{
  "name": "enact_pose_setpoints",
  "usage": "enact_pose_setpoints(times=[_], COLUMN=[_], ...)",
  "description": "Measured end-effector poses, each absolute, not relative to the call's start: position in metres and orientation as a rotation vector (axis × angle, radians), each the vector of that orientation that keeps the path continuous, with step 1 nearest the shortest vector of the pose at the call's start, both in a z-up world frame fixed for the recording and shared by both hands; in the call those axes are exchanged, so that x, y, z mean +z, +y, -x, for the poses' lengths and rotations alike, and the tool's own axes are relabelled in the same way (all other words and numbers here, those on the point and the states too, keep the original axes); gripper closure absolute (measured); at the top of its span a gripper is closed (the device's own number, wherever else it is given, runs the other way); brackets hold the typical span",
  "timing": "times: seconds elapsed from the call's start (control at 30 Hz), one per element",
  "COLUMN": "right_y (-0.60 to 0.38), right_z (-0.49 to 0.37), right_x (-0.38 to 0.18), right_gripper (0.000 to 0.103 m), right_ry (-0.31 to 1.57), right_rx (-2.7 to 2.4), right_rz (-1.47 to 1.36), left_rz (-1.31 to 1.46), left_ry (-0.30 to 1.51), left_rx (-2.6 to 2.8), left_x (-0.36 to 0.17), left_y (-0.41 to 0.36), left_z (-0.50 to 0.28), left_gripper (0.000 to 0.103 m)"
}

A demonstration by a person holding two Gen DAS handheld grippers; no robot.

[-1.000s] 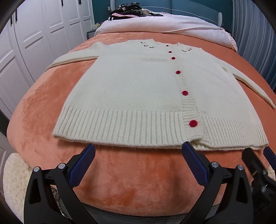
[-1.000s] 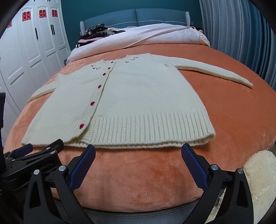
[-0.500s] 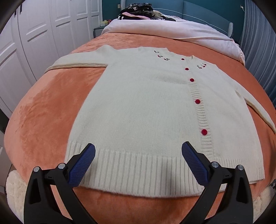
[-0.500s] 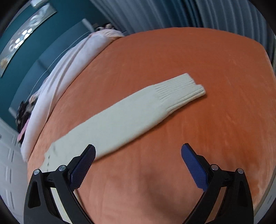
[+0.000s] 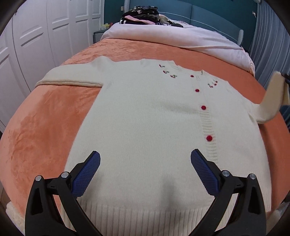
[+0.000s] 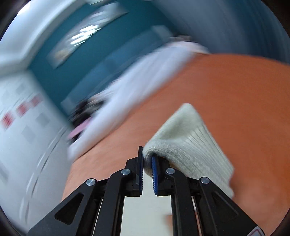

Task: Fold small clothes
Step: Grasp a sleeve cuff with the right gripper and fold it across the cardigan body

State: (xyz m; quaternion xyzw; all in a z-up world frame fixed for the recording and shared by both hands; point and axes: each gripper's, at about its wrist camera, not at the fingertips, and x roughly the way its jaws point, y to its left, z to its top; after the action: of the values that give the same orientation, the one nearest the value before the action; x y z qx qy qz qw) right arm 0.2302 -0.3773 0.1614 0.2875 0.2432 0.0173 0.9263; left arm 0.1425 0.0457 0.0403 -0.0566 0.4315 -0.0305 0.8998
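A cream knitted cardigan with red buttons lies flat, front up, on the orange bedspread. My left gripper is open and empty, hovering over the cardigan's lower body above the ribbed hem. My right gripper is shut on the ribbed cuff of the cardigan's sleeve and holds it lifted off the bed. In the left wrist view that raised sleeve stands up at the right edge. The other sleeve lies flat at the left.
A pink duvet and a pile of dark clothes lie at the head of the bed against a blue headboard. White wardrobe doors stand to the left, blue curtains to the right.
My right gripper has closed on the sleeve cuff and lifted it off the bed; its view is blurred by motion. My left gripper has moved forward over the cardigan's body.
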Motion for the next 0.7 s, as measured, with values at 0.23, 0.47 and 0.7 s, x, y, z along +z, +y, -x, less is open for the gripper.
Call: enact_pose_setpoints(times=[0.23, 0.47, 0.7], right_y=[-0.179, -0.268, -0.346], right_z=[-0.292, -0.227, -0.232], right_x=[0.061, 0.031, -0.027], right_gripper=[0.072, 0.043, 0.042], right_ry=[0.821, 0.771, 0.820], right_rx=[0.306, 0.056, -0.101], right_rz=[-0.394, -0.616, -0.839], left_rz=[0.357, 0.435, 0.516], left_ry=[0.879, 0.951, 1.049], left_rx=[-0.112, -0.184, -0.095], left_x=[0.061, 0.037, -0.015], left_y=[0.077, 0.058, 0.025], left_z=[-0.203, -0.298, -0.360], left_gripper=[0.005, 0.005, 0.011])
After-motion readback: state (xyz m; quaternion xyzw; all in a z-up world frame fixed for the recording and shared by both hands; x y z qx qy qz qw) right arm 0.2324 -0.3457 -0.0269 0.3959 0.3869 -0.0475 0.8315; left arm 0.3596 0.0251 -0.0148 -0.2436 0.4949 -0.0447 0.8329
